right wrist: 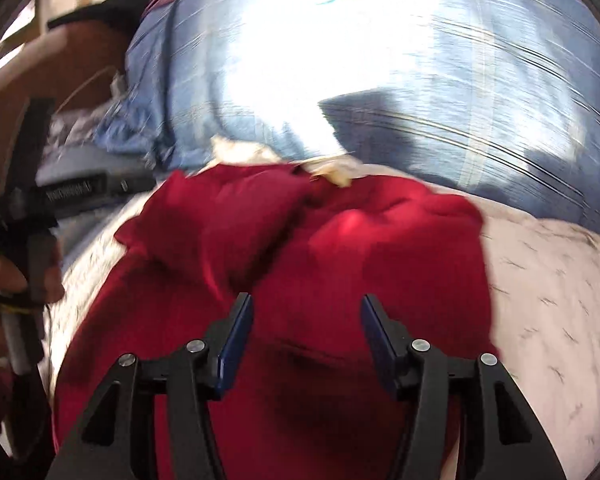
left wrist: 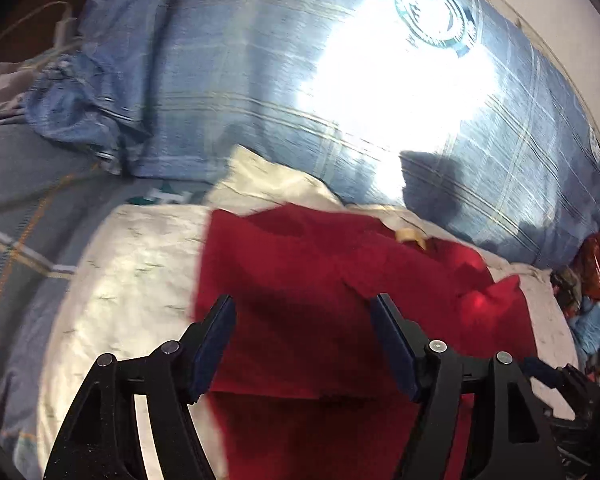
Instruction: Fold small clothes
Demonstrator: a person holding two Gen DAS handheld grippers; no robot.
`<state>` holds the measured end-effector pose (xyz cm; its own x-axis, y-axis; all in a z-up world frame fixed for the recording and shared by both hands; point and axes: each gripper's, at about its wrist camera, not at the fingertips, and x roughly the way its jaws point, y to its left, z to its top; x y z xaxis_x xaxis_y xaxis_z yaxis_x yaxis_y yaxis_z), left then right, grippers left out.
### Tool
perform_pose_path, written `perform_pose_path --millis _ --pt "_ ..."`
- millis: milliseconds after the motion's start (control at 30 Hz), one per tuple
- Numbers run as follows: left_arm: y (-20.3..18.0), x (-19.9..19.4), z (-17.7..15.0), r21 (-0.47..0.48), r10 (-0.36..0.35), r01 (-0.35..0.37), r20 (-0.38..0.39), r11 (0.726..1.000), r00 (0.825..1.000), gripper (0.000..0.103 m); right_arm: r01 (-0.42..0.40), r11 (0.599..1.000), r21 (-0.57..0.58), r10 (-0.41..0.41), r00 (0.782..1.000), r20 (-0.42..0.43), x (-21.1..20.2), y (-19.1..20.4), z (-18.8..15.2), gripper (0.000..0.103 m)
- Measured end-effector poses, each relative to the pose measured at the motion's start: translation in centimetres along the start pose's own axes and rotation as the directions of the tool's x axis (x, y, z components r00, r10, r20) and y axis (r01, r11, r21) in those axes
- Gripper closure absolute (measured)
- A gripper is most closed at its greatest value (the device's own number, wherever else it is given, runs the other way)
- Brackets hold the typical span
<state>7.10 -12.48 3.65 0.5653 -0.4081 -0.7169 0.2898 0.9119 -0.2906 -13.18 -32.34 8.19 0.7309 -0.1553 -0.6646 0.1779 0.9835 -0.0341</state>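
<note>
A small red garment (left wrist: pixel 300 272) lies on a white patterned cloth (left wrist: pixel 132 276) on a bed. In the right wrist view the same red garment (right wrist: pixel 340 248) is bunched at its far side, with a bit of cream fabric (right wrist: pixel 332 172) at its top edge. My left gripper (left wrist: pixel 303 304) hovers over the garment's near part, jaws apart and nothing between the pads. My right gripper (right wrist: pixel 306 304) also stands open above the red cloth, with its pads clear of the fabric. At the left edge of the right wrist view, a hand (right wrist: pixel 4 280) holds the other gripper's handle.
A blue plaid pillow (left wrist: pixel 340 80) with a bright sun patch lies behind the garment. A blue sheet (left wrist: pixel 16 200) covers the bed on the left. Mixed clothes (left wrist: pixel 596 280) are piled at the right edge. The white cloth (right wrist: pixel 548 280) extends to the right.
</note>
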Motion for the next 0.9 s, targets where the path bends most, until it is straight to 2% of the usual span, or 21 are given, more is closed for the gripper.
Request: perform_pose_path --millis 100,200,300,333,367,433,467,533,567,633,667,700,767,833,900 --pt "-1.8 2.9 0.3 -0.012 -0.055 0.054 -0.066 0.998 0.996 0.033 -0.029 0.995 0.100 0.027 0.999 0.023 -1.3 -2.6 -0.3 0.046" --pt "-2.9 5.9 0.7 -0.048 -0.040 0.035 -0.099 0.998 0.994 0.035 -0.041 0.986 0.160 0.036 0.999 0.034 -1.8 -4.4 -0.5 0.046" --pt "-3.5 8.4 1.5 -0.090 -0.046 0.036 -0.108 0.995 0.993 0.036 -0.003 0.985 0.174 -0.003 0.999 0.037 -2.1 -5.6 -0.7 0.046" --pt "-3.6 8.9 1.8 -0.104 -0.048 0.038 -0.100 0.994 0.994 0.047 0.009 0.983 0.183 -0.016 0.999 0.038 -2.1 -6.1 -0.7 0.046" --pt "-3.8 9.3 2.1 -0.114 -0.057 0.047 -0.094 0.992 0.994 0.070 0.018 0.980 0.198 -0.026 0.999 0.038 -2.2 -6.7 -0.8 0.046" --pt "-4.5 9.6 2.5 -0.099 -0.071 0.060 -0.106 0.993 0.992 0.096 0.037 0.973 0.229 -0.046 0.998 0.033 -2.3 -7.9 -0.8 0.046" --pt "-4.5 8.9 2.8 -0.097 -0.083 0.075 -0.088 0.992 0.993 0.096 0.054 0.969 0.242 -0.064 0.997 0.034 -2.2 -8.4 -0.8 0.045" --pt "-3.9 6.1 3.0 -0.096 -0.090 0.091 0.010 0.991 0.996 0.096 0.079 0.962 0.260 -0.092 0.995 0.039 -2.2 -9.4 -0.5 0.042" --pt "-2.8 3.4 3.1 -0.097 -0.077 0.087 0.099 0.991 0.992 0.096 0.085 0.961 0.265 -0.099 0.994 0.041 -2.0 -9.7 -0.4 0.037" --pt "-1.1 0.3 2.7 -0.101 -0.048 0.070 0.199 0.992 0.979 0.096 0.096 0.960 0.263 -0.106 0.994 0.026 -1.1 -10.1 0.1 0.033" --pt "0.1 -0.8 2.0 -0.106 -0.011 0.035 0.227 0.994 0.974 0.096 0.096 0.961 0.260 -0.104 0.994 0.017 -0.6 -10.2 0.3 0.033" --pt "0.9 -0.9 1.3 -0.110 0.024 0.000 0.220 0.994 0.975 0.096 0.094 0.961 0.259 -0.098 0.995 0.002 0.2 -10.4 0.7 0.033" --pt "2.4 0.7 -0.2 -0.100 0.048 -0.035 0.124 0.994 0.991 0.096 0.070 0.956 0.286 -0.067 0.998 -0.018 1.9 -11.0 1.6 0.033" --pt "3.1 1.6 -1.3 -0.102 0.059 -0.051 0.076 0.993 0.995 0.096 0.023 0.930 0.367 -0.003 0.999 -0.055 4.1 -12.4 2.5 0.033" --pt "3.3 1.9 -1.4 -0.103 0.062 -0.054 0.081 0.993 0.995 0.096 -0.037 0.892 0.450 0.081 0.994 -0.080 6.1 -13.5 3.0 0.033"
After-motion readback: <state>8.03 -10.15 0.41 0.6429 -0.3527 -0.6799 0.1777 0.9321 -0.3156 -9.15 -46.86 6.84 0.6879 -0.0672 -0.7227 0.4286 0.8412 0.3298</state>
